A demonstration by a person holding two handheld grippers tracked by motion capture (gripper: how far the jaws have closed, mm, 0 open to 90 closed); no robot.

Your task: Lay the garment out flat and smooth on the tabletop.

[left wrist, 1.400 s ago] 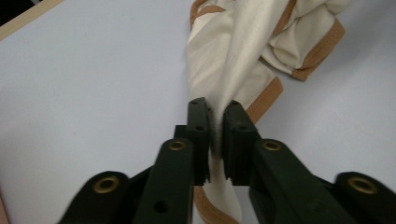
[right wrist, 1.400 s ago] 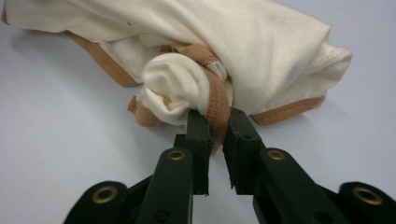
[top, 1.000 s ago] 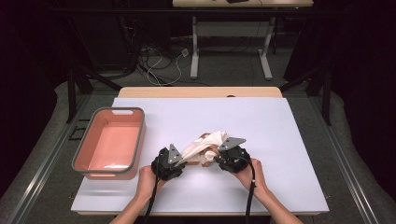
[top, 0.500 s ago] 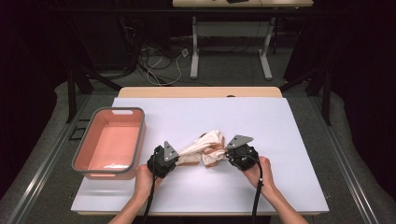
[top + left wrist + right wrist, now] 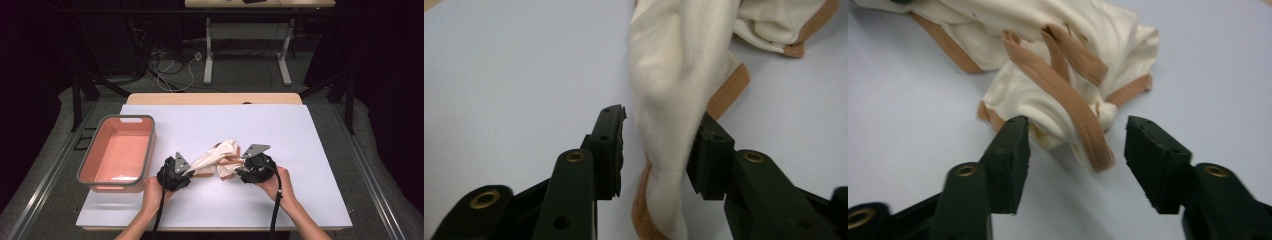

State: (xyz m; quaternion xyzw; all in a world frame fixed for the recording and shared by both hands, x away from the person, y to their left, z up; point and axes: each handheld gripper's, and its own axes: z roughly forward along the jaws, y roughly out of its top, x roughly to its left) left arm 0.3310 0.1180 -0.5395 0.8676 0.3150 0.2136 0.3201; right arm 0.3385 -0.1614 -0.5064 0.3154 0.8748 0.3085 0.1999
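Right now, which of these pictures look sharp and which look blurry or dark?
High view: the white table is evenly lit, the room behind it dark. Left gripper view: the near black tongs are soft, the cream cloth slightly blurred. Right gripper view: the cloth's tan straps are clearer; the close tongs blur.

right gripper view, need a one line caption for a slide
Right gripper, fingers just opened, facing a crumpled cream cloth with tan straps on a pale table.
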